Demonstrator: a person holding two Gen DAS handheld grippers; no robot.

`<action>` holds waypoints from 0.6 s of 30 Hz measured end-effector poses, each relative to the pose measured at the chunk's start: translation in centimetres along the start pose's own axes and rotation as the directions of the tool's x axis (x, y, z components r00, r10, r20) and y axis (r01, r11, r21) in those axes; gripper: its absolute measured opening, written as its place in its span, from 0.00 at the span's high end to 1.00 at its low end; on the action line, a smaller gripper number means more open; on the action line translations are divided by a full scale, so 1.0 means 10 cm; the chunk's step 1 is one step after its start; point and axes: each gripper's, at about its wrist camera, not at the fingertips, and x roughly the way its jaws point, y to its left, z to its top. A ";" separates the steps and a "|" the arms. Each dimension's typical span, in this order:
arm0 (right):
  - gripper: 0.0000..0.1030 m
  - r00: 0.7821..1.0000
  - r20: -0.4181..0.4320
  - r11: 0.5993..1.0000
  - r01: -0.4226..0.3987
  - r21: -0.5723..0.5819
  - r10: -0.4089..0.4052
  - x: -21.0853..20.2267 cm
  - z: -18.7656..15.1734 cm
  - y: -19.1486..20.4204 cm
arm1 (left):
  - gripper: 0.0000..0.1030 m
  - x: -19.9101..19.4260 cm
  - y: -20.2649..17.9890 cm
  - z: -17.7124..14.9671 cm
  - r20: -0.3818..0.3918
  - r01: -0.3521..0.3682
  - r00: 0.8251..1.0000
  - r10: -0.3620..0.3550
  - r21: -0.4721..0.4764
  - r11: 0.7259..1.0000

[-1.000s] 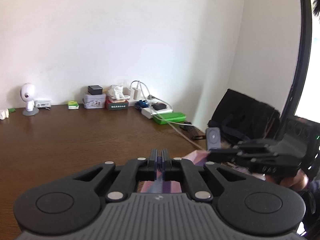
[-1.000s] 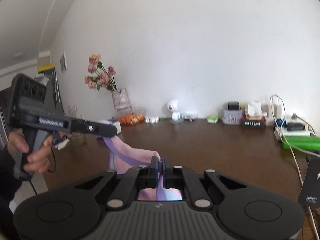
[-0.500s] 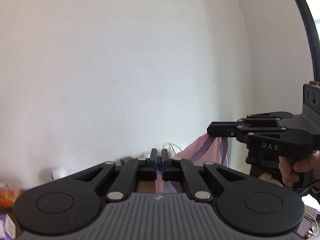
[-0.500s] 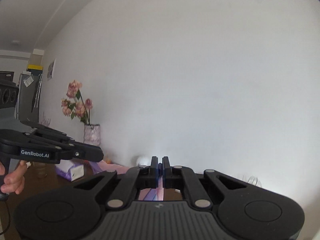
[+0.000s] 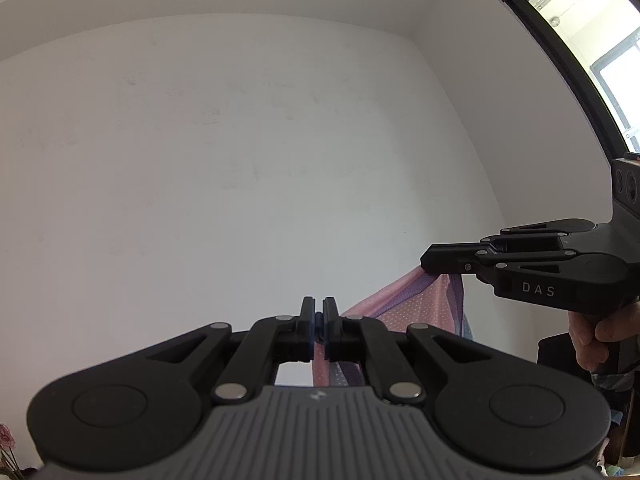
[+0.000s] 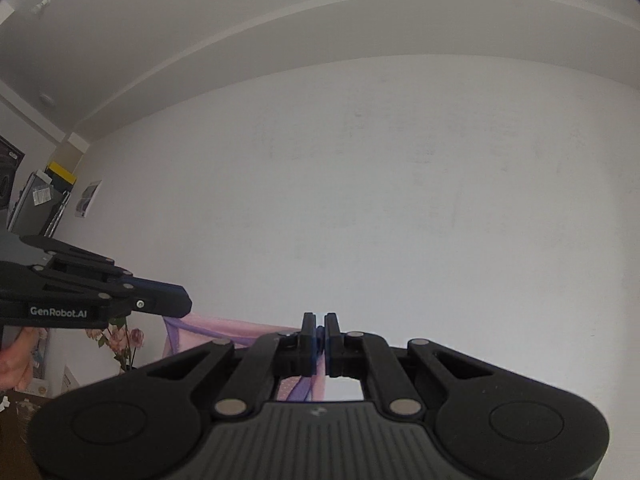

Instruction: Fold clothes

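Note:
A pink garment (image 5: 404, 304) with white dots and purple trim hangs in the air between my two grippers. My left gripper (image 5: 319, 315) is shut on one part of its top edge. My right gripper (image 6: 319, 326) is shut on another part of that edge; it also shows in the left wrist view (image 5: 430, 264) at the right, gripping the cloth. The left gripper shows in the right wrist view (image 6: 182, 306) at the left. The garment (image 6: 224, 326) stretches between them, raised high; its lower part is hidden behind the gripper bodies.
Both cameras point up at a white wall (image 5: 240, 160) and ceiling. A window frame (image 5: 568, 52) runs along the upper right. Pink flowers (image 6: 120, 340) and a table corner (image 6: 16, 412) stand at the lower left of the right wrist view.
Both grippers have lifted the garment from table height up high and tilted upward. The table and its objects have dropped out of view. The cloth now hangs stretched between them.

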 end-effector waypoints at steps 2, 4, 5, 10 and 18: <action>0.98 1.000 0.002 1.000 -0.007 0.014 0.007 -0.02 0.05 0.01 | 0.97 0.02 -0.01 -0.02 -0.020 -0.008 1.000 0.008 -0.004 1.000; 0.98 1.000 -0.006 0.999 -0.018 0.034 0.018 0.03 0.04 0.01 | 0.97 0.08 -0.01 -0.08 -0.051 -0.020 0.999 0.019 -0.012 1.000; 0.98 1.000 -0.017 0.999 -0.022 0.038 0.023 0.08 0.02 0.02 | 0.97 0.11 0.00 -0.11 -0.068 -0.024 0.997 0.023 -0.018 1.000; 0.98 0.991 -0.135 0.998 -0.016 0.066 0.025 0.61 -0.41 0.00 | 0.97 0.77 0.11 -0.71 -0.233 -0.029 0.972 0.013 -0.065 0.997; 0.73 0.740 -0.672 0.985 0.076 0.152 0.047 2.07 -2.74 -0.05 | 0.40 1.91 0.19 -3.17 -0.724 -0.233 0.690 0.005 -0.215 0.948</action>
